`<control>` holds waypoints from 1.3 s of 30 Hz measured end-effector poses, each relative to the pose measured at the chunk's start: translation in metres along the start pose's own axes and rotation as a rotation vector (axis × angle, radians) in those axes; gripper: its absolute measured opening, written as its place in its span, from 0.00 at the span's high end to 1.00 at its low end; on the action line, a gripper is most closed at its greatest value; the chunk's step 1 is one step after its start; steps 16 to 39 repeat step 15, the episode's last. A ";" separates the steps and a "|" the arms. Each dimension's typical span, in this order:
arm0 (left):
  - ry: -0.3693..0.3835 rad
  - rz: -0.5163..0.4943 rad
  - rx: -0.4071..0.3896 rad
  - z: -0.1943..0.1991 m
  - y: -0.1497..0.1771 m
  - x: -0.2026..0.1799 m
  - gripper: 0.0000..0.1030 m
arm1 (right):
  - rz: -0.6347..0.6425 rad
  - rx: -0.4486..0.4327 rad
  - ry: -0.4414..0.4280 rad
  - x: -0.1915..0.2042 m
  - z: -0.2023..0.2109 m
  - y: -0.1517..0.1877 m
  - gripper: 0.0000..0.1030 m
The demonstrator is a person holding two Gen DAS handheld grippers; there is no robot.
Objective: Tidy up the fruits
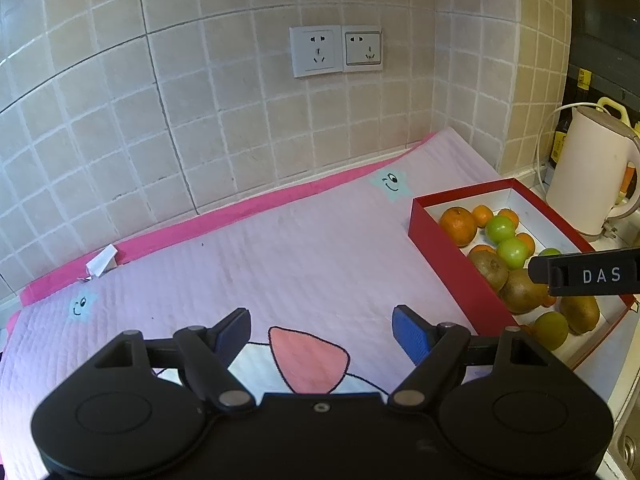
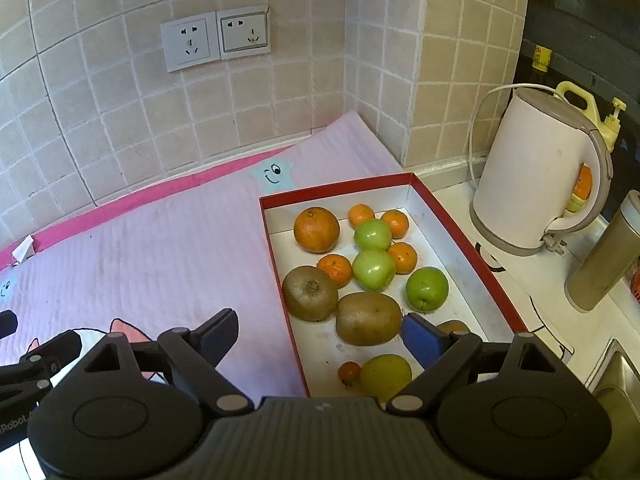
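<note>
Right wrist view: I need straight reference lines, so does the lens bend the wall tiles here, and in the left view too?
Right wrist view: the tile grout lines bow visibly toward the left edge. Left wrist view: the same wall's grout lines curve just as strongly, with dark vignetted corners.

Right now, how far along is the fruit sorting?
Done: nothing visibly sorted; oranges, green apples and kiwis lie mixed in the red box. In hand: nothing; left gripper open over the pink mat, right gripper open at the box's edge. Left: all grouping.

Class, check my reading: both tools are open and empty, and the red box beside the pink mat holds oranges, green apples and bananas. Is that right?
Not quite. The red box holds kiwis, not bananas, as the right wrist view shows. The rest stands: oranges, green apples, left tool and right tool open and empty.
</note>
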State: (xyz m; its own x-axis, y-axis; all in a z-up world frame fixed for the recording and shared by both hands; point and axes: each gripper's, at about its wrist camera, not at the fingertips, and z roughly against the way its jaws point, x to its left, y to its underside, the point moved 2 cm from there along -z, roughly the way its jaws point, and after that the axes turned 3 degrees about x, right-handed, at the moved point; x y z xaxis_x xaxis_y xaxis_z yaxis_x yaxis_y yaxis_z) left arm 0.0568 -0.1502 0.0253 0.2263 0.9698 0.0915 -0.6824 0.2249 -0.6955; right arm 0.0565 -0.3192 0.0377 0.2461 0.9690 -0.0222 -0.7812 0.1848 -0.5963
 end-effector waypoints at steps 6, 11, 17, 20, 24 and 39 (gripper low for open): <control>-0.018 0.006 0.000 0.001 0.002 -0.001 0.10 | 0.008 0.002 -0.007 0.001 -0.001 0.002 0.12; -0.030 0.007 0.003 0.001 0.004 0.001 0.10 | 0.016 0.001 -0.015 0.003 0.000 0.003 0.12; -0.029 0.008 -0.005 0.003 0.006 0.005 0.10 | 0.016 -0.002 -0.012 0.003 0.003 0.004 0.12; -0.029 0.008 -0.005 0.003 0.006 0.005 0.10 | 0.016 -0.002 -0.012 0.003 0.003 0.004 0.12; -0.029 0.008 -0.005 0.003 0.006 0.005 0.10 | 0.016 -0.002 -0.012 0.003 0.003 0.004 0.12; -0.029 0.008 -0.005 0.003 0.006 0.005 0.10 | 0.016 -0.002 -0.012 0.003 0.003 0.004 0.12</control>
